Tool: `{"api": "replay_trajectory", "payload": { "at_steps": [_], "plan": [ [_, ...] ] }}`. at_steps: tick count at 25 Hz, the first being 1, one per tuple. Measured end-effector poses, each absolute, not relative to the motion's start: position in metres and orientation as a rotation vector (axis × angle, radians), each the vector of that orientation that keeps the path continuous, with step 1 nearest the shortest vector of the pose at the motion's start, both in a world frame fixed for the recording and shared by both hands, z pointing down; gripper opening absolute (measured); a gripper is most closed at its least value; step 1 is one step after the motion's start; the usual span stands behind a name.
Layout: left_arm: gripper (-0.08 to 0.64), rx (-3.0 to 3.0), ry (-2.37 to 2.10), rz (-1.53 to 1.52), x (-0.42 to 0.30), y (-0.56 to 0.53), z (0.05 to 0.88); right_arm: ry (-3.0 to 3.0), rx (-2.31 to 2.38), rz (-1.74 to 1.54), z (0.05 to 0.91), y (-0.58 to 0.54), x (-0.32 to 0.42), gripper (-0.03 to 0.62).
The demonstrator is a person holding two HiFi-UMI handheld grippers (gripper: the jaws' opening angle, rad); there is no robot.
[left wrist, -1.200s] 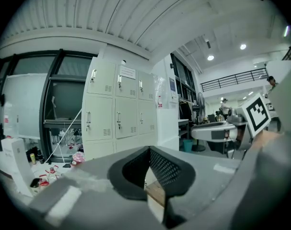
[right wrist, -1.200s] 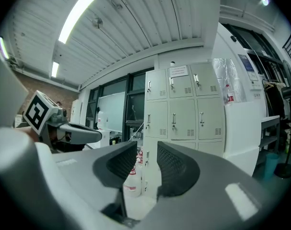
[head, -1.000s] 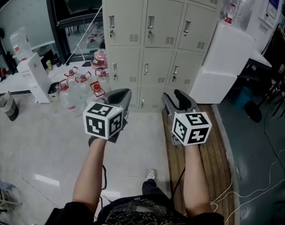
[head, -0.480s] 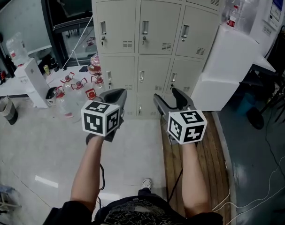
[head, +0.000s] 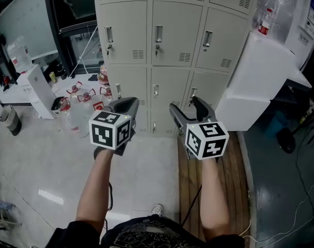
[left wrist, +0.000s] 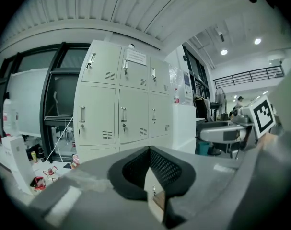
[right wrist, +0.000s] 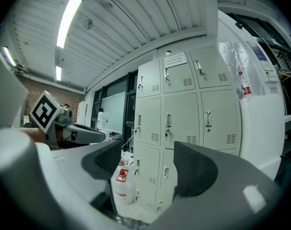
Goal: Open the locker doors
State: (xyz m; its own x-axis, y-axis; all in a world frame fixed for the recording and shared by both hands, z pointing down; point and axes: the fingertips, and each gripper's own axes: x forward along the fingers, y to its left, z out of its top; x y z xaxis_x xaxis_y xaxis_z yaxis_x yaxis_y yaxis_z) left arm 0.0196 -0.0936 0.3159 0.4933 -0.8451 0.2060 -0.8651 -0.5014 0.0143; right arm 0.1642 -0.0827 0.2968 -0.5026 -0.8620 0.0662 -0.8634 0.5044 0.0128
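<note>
A bank of beige lockers (head: 172,35) stands ahead with every door in view closed, each with a small upright handle (head: 158,33). My left gripper (head: 124,103) is held out in front of the lower left doors, well short of them, its pads pressed together with nothing between. My right gripper (head: 185,105) points level at the lower middle doors, also apart from them; its jaws have just been opening and stand wide with nothing between. In the left gripper view the lockers (left wrist: 121,109) rise beyond the joined pads (left wrist: 149,150). In the right gripper view the lockers (right wrist: 183,109) show past the open jaws.
Several red-capped water jugs (head: 79,94) stand on the floor left of the lockers, near a white stand (head: 38,89) and a bin (head: 9,119). A large white block (head: 260,71) abuts the lockers' right side. A wooden platform (head: 190,174) lies underfoot; cables (head: 301,211) trail at right.
Both grippers have moved forward toward the lockers, which now fill more of the view. The right gripper's jaws have spread wider apart; the left stays closed.
</note>
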Motion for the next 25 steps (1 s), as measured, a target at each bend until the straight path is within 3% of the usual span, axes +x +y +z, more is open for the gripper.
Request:
{"api": "replay_trajectory", "payload": {
  "at_steps": [25],
  "plan": [
    [0.0, 2.553, -1.619, 0.271, 0.027, -0.173, 0.311, -2.75, 1.404, 0.044, 0.297, -0.167, 0.171, 0.328]
  ]
}}
